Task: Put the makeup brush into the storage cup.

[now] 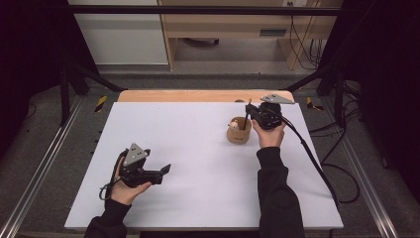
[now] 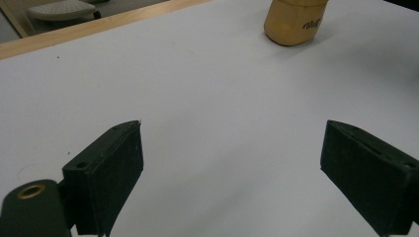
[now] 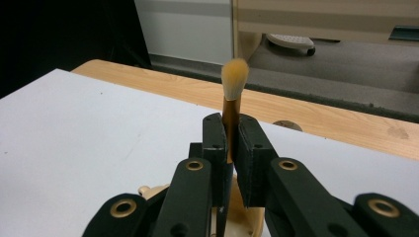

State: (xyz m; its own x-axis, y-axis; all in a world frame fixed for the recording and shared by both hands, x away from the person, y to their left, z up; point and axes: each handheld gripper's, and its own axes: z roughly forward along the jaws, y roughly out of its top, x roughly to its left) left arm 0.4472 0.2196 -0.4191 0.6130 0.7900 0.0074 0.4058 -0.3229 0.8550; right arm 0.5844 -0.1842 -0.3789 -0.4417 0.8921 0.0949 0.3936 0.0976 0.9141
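Right claw (image 3: 230,140) pinches brush (image 3: 233,86) upright — bristles up; left claw (image 2: 232,173) wide open, empty.

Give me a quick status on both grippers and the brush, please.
Right gripper shut on brush, bristles up, over wooden cup. Left gripper open, resting idle on white table. Nothing in the way.

On the table (image 1: 198,148), the wooden cup (image 1: 238,131) stands toward the far right, with the right gripper (image 1: 249,113) just above its right rim, clamped on an upright makeup brush (image 3: 232,98) whose bristles point up. The left gripper (image 1: 166,169) rests at the near left, well apart from the cup, its jaws spread and pointing right toward it.
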